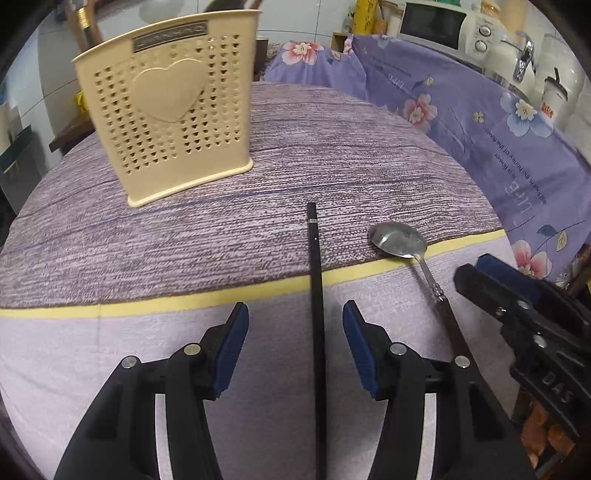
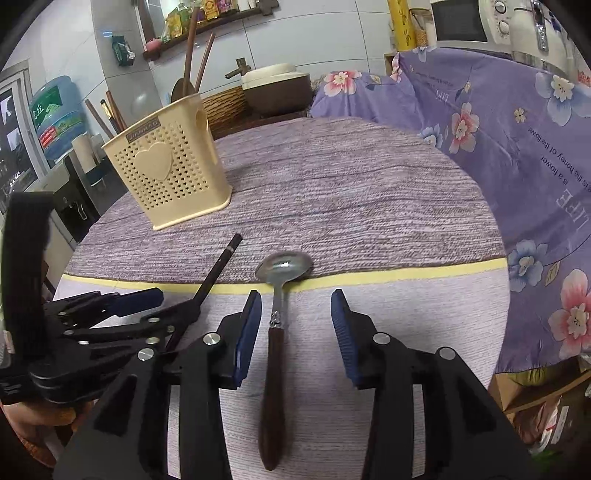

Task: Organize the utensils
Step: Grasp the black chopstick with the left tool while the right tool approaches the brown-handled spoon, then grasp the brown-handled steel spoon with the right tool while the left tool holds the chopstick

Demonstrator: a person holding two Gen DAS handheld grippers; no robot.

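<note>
A cream perforated utensil holder (image 1: 166, 125) with a heart on its front stands at the back left of the round table; it also shows in the right wrist view as the holder (image 2: 170, 173), with brown chopsticks in it. A black chopstick (image 1: 316, 280) lies between the open jaws of my left gripper (image 1: 295, 347), and neither pad touches it. A metal spoon with a dark brown handle (image 2: 275, 332) lies between the open jaws of my right gripper (image 2: 295, 332), close to the left pad but apart from it. The spoon (image 1: 400, 242) also lies right of the chopstick.
A lilac cloth with a yellow stripe (image 1: 184, 299) covers the table. A purple floral cloth (image 1: 480, 122) drapes furniture at the right, with a microwave (image 1: 432, 22) and appliances behind. A water bottle (image 2: 55, 110) and a shelf stand at the far left.
</note>
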